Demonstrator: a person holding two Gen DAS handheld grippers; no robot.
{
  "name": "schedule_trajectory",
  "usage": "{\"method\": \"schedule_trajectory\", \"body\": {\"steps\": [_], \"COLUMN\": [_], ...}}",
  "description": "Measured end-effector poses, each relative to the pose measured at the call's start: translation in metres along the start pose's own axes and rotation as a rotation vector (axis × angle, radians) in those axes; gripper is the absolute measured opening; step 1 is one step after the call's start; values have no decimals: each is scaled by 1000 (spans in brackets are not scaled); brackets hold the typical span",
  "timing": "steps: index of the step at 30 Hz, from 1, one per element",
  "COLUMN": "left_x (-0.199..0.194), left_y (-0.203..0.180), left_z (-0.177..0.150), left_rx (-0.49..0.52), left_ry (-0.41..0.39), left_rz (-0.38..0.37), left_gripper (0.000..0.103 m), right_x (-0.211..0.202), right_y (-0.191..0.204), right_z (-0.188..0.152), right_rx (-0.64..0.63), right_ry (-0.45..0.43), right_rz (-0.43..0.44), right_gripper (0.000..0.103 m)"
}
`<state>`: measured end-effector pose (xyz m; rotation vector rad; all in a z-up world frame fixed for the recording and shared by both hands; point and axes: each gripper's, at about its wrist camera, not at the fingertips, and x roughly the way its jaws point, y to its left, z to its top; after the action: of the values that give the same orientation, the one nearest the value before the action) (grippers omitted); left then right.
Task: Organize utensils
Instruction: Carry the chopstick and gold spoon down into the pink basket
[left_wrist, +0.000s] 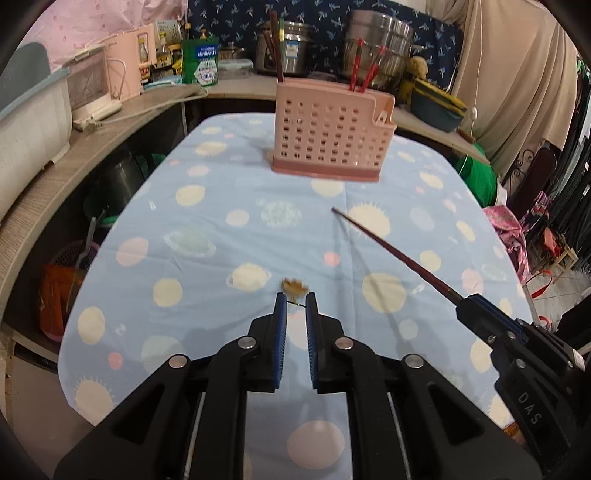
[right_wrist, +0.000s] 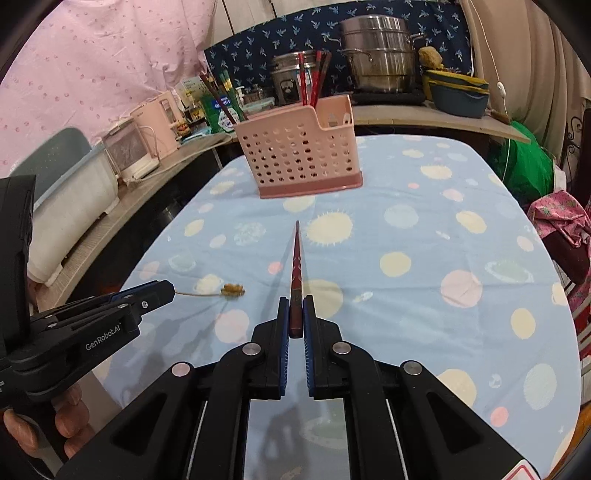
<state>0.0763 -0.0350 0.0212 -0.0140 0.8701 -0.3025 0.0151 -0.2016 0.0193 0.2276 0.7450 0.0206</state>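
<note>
Pink utensil holder (right_wrist: 299, 147) stands at the far end of the worktop (right_wrist: 406, 258), several chopsticks (right_wrist: 314, 83) already in it. Right gripper (right_wrist: 296, 314) has jaws clamped on a red chopstick (right_wrist: 296, 266), tip aimed at the holder, well short. Left gripper (left_wrist: 295, 306) jaws nearly together on a thin pick with a brown tip (right_wrist: 232, 289). Both items still to be dropped in; nothing else loose on the cloth.
</note>
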Motion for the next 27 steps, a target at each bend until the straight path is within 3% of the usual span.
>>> {"method": "schedule_trajectory", "body": {"steps": [5, 18, 27], "left_x": [-15, -41, -54], "left_y": [2, 5, 3], "left_z": [25, 87, 152], "left_rx": [-8, 1, 9], "left_ry": [-60, -162, -222], "left_rz": [1, -10, 0], "left_gripper": [0, 0, 1], "right_x": [-16, -35, -35], "right_y": [3, 4, 8], "right_z": [28, 98, 165], "right_rx": [4, 7, -28], "right_ry": [-60, -159, -227], "right_rz": [30, 88, 82], "right_gripper": [7, 7, 7]}}
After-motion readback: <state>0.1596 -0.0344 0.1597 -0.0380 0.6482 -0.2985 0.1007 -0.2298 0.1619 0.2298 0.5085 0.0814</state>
